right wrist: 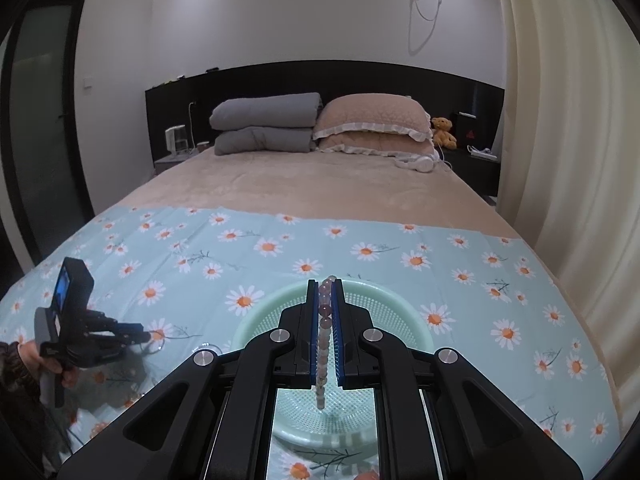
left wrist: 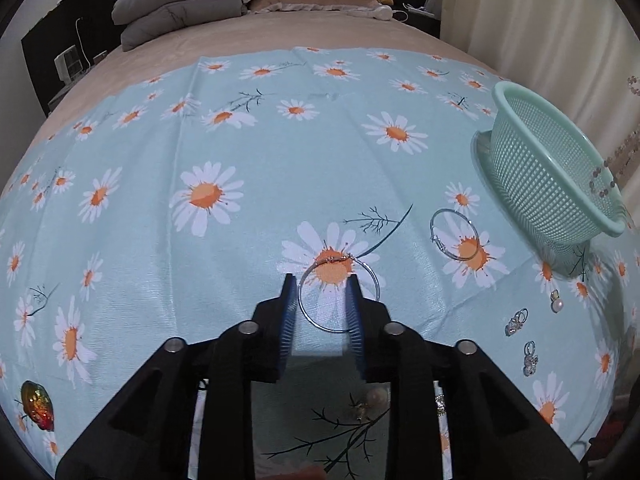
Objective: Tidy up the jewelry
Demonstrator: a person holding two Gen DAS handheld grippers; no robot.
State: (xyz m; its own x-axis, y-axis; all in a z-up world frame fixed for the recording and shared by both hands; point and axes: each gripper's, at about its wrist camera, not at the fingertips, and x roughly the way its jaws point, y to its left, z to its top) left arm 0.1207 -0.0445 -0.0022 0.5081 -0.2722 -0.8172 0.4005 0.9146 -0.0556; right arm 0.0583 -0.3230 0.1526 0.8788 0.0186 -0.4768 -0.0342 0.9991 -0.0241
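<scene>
In the left wrist view my left gripper is open, low over the daisy cloth, its blue pads either side of a thin silver hoop earring that lies flat. A second hoop lies to the right. A mint green basket stands at the right, with a bead bracelet hanging over it. In the right wrist view my right gripper is shut on that bead bracelet, which dangles above the basket. The left gripper shows at the left there.
Small crystal earrings, a pearl earring and another pearl piece lie on the cloth near the basket. An iridescent brooch sits at the lower left. Pillows and folded quilts are at the bed's head.
</scene>
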